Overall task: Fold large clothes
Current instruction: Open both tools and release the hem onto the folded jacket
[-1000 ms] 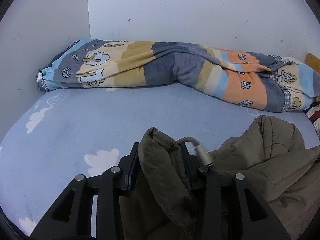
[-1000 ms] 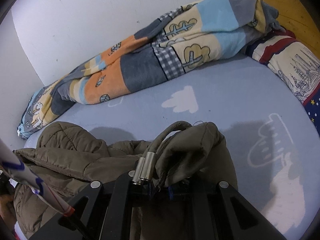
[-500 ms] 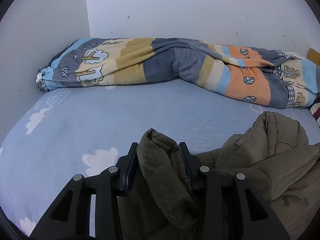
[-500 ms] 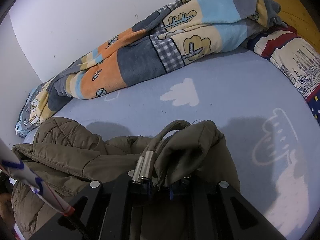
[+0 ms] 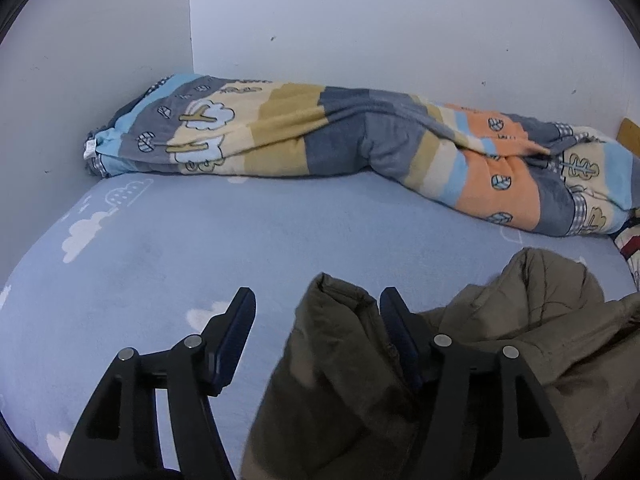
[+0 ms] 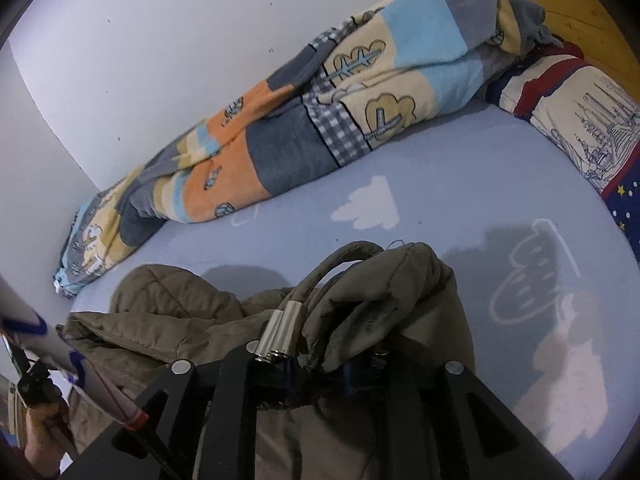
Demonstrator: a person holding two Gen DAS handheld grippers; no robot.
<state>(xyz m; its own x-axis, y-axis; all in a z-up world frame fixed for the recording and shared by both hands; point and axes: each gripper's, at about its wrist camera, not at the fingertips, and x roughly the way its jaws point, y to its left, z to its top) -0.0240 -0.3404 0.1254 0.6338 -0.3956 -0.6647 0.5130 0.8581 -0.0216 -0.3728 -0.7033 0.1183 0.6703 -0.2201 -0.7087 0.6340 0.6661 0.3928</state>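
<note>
Fold barely started: jacket [image 5: 540,320] bunched in a heap on near side of bed [image 5: 180,248], left gripper [image 5: 316,312] wide with a fold loose between jaws, right gripper [image 6: 320,364] clamped on jacket edge, blanket [image 5: 320,136] far against wall.

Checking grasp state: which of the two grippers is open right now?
The left gripper: its fingers stand wide apart, with the olive jacket fold loose between them. The right gripper is clamped shut on the jacket's bunched fabric.
</note>
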